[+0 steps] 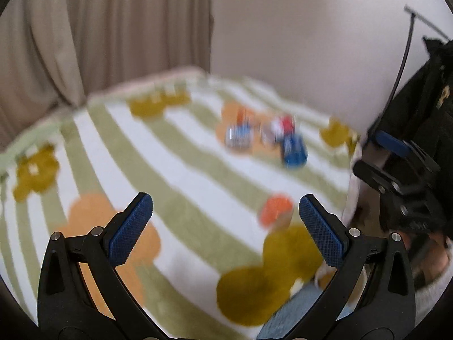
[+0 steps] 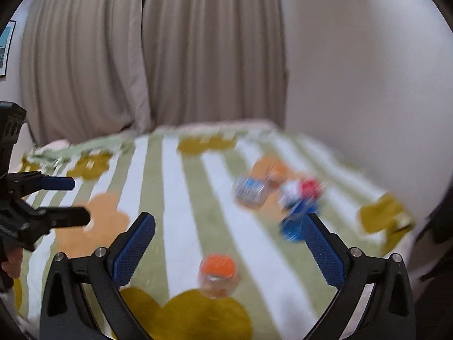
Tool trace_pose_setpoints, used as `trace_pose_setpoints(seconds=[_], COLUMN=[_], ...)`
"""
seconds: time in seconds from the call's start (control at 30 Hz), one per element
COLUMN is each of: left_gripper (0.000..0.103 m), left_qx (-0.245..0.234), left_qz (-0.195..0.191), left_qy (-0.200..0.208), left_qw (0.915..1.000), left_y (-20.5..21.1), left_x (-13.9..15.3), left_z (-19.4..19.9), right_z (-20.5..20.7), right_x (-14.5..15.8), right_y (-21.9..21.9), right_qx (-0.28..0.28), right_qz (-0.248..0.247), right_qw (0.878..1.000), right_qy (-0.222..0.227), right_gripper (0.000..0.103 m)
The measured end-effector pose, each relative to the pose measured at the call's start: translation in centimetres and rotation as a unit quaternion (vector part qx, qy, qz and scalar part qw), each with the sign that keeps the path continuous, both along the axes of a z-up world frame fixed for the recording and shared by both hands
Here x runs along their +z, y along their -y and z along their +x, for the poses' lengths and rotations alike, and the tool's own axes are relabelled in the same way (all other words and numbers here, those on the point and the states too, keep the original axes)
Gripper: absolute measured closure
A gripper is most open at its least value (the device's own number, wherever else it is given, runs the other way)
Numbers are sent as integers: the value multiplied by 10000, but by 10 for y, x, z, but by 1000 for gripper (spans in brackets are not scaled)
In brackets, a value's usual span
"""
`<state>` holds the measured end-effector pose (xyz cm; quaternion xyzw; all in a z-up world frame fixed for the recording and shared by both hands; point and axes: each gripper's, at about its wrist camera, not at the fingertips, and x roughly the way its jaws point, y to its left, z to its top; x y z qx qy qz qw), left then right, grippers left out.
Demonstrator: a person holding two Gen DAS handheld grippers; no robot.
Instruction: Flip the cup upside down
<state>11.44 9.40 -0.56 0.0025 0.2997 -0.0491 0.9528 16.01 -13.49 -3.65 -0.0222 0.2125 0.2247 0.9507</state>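
Observation:
Both views are motion-blurred. A small clear cup with an orange part on top stands on the striped blanket, just ahead of and between the fingers of my open, empty right gripper. The cup also shows in the left wrist view, ahead and right of centre of my open, empty left gripper. The left gripper also appears at the left edge of the right wrist view, and the right gripper at the right edge of the left wrist view.
Further back on the blanket lie a clear-and-blue cup, a blue cup and a red-and-white one. Beige curtains and a white wall stand behind the bed. The blanket's edge drops off at right.

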Motion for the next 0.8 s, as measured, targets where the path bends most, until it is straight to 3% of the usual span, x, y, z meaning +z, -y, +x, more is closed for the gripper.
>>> trace_pose_setpoints(seconds=[0.17, 0.33, 0.5, 0.8], left_gripper=[0, 0, 0, 0], left_qx=[217, 245, 280, 227], left_qz=[336, 345, 457, 421], left_qy=[1037, 1511, 1689, 1755], left_qw=[9938, 9876, 9842, 9833], left_y=[28, 44, 55, 60], left_x=[42, 53, 59, 61], left_z=[-32, -57, -73, -84], right_z=[-44, -78, -95, -105], right_x=[48, 62, 62, 64], right_y=[20, 41, 61, 66], right_qx=[-721, -1380, -1677, -1809], right_qz=[31, 35, 332, 291], right_qw=[9963, 9870, 9813, 9786], right_qy=[460, 820, 884, 940], right_gripper=[0, 0, 0, 0])
